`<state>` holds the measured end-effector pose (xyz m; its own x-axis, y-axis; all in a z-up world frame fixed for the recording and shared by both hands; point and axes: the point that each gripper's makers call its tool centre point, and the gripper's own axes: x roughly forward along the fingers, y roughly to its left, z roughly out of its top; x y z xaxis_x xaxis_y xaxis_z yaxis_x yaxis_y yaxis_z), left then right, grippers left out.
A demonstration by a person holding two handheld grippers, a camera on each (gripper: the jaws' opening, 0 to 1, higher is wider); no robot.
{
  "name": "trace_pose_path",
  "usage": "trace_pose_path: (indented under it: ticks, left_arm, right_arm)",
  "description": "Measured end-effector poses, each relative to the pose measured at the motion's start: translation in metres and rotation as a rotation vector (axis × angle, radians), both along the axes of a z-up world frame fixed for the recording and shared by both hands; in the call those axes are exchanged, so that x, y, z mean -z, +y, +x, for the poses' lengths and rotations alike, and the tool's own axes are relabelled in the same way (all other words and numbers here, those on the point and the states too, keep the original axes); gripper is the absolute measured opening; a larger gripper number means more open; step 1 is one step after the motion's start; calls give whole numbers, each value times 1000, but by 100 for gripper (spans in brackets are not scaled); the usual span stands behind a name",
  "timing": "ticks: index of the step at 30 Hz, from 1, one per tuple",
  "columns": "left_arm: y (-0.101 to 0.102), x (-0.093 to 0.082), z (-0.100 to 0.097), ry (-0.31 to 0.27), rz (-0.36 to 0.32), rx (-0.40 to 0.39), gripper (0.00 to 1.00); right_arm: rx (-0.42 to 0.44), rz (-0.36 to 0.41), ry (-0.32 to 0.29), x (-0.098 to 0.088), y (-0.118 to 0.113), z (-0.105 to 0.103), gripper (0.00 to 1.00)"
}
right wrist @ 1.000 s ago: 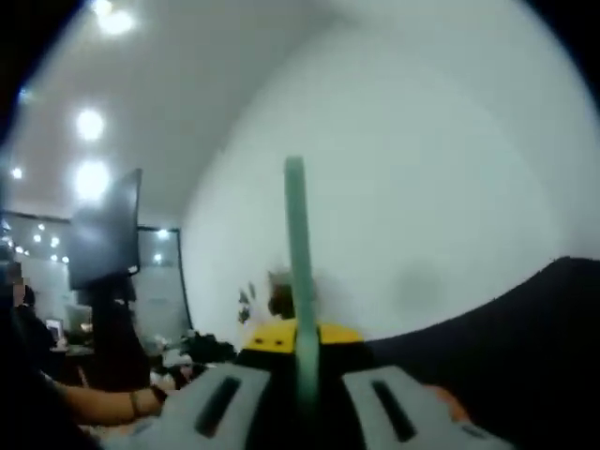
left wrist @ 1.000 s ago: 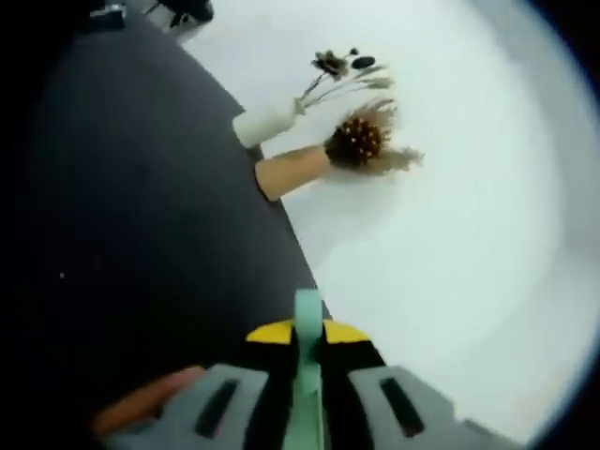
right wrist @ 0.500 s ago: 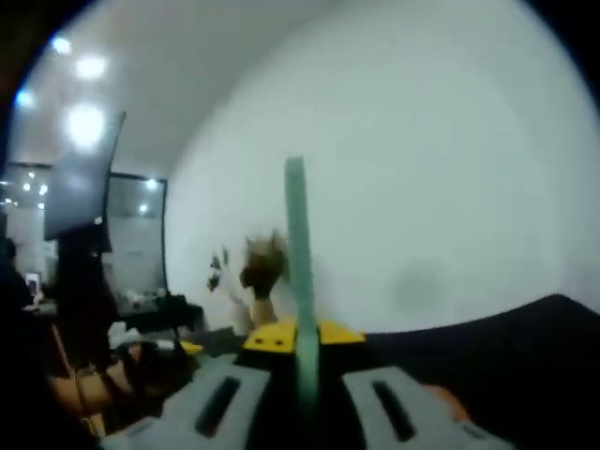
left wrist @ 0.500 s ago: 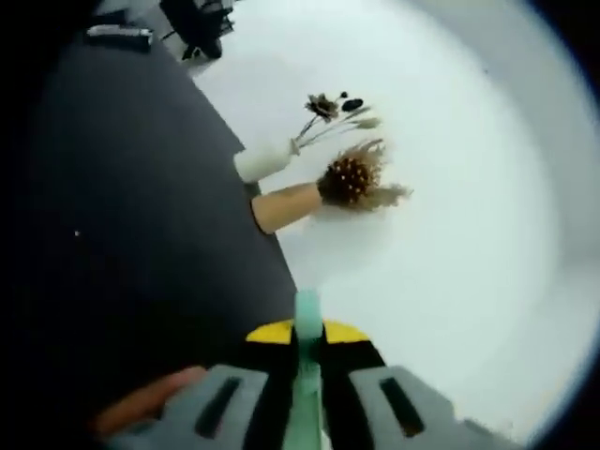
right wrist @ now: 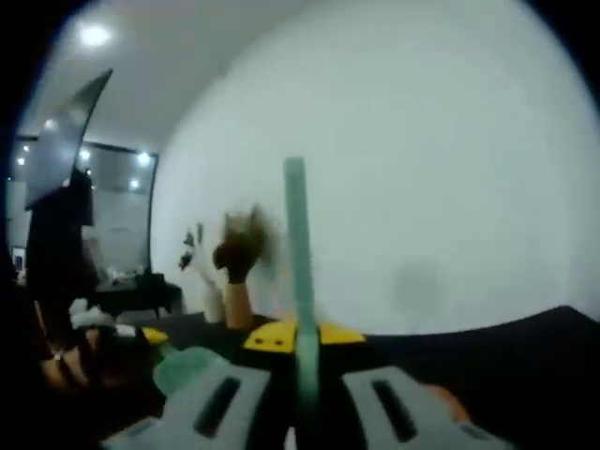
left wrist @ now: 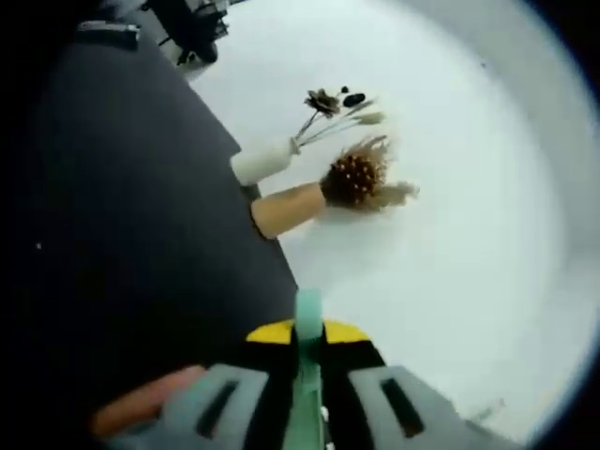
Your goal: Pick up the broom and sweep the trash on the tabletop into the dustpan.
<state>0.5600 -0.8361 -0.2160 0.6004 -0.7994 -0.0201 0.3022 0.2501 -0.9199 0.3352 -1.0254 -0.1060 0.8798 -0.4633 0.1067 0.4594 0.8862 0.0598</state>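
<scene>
Between the closed jaws of the right gripper (right wrist: 298, 394) stands a pale green plastic handle (right wrist: 296, 234) — likely the broom's — and the left gripper (left wrist: 306, 398) clamps a similar green handle (left wrist: 307, 323), perhaps the dustpan's. Both tools look picked up; sweeping remains — no trash visible. Beyond, on the black tabletop (left wrist: 141, 234), a white vase (left wrist: 261, 161) and a tan vase (left wrist: 286, 208) hold dried flowers (left wrist: 356, 173)

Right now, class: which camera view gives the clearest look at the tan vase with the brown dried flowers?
The left gripper view: the tan vase lies sharp at the dark tabletop's edge beside a white vase. The right gripper view shows it small, blurred and distant.
</scene>
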Motion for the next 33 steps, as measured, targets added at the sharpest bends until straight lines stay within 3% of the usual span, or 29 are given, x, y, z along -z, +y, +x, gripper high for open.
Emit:
trace_pose_path:
  ticks: [4,7,9,11,17,20,28,33]
  left_arm:
    - [-7,1,1,-42,9,12,10]
    - [-9,0,3,-25,-13,24,10]
    - [-10,-2,3,-40,-9,25,10]
    - [-11,1,3,-40,-7,26,10]
    - [-7,4,0,-57,20,15,10]
    - [-7,6,-1,-77,41,11,11]
    - [-5,12,2,-66,49,6,11]
    - [-6,10,0,-75,49,9,11]
  right_arm:
    - [-8,0,6,5,-11,21,5]
    - [-1,-31,53,13,-21,39,5]
    - [1,-39,42,14,-24,44,5]
    - [-15,-30,30,17,-24,49,5]
    - [-3,-107,86,37,-22,60,5]
    - [-13,-104,107,46,-21,67,5]
    - [-44,-243,219,68,-5,88,5]
    - [-73,-232,250,77,3,96,5]
